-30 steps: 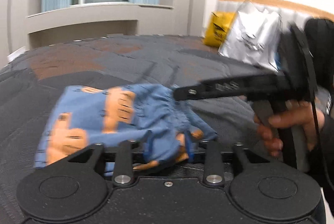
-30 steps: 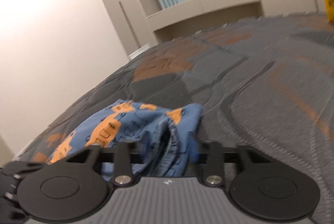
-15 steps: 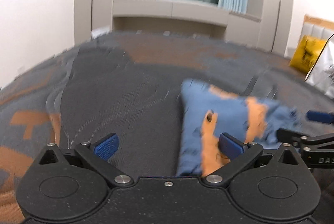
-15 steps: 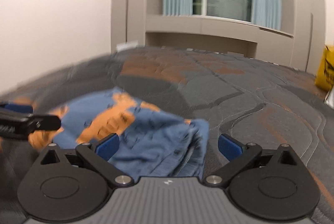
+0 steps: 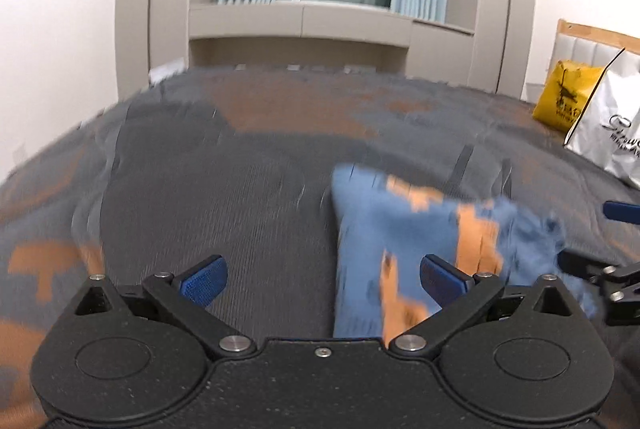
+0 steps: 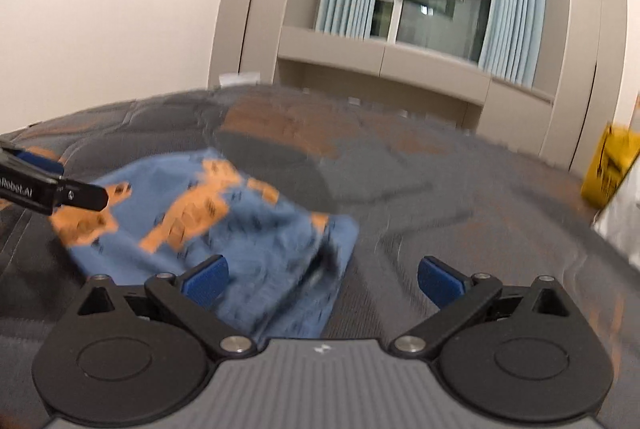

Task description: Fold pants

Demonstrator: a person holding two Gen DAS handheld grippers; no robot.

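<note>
Small blue pants with orange prints (image 5: 420, 241) lie folded in a bundle on a grey and orange bedspread (image 5: 224, 185). In the left wrist view they sit right of centre, under and beyond the right blue pad. My left gripper (image 5: 322, 279) stands wide open, nothing pressed between its pads. In the right wrist view the pants (image 6: 224, 225) spread left of centre, behind the left pad. My right gripper (image 6: 322, 279) is also wide open and holds nothing. The other gripper's finger (image 6: 48, 189) pokes in from the left edge, above the pants' left end.
A yellow bag (image 5: 564, 101) and a white printed bag (image 5: 612, 133) stand at the bed's far right by a headboard. Beyond the bed are a beige window ledge (image 5: 300, 25), curtains and a window. White walls flank the bed.
Both grippers let go of the pants and opened wide. Both swung to face the window, and the pants now lie loose on the bedspread.
</note>
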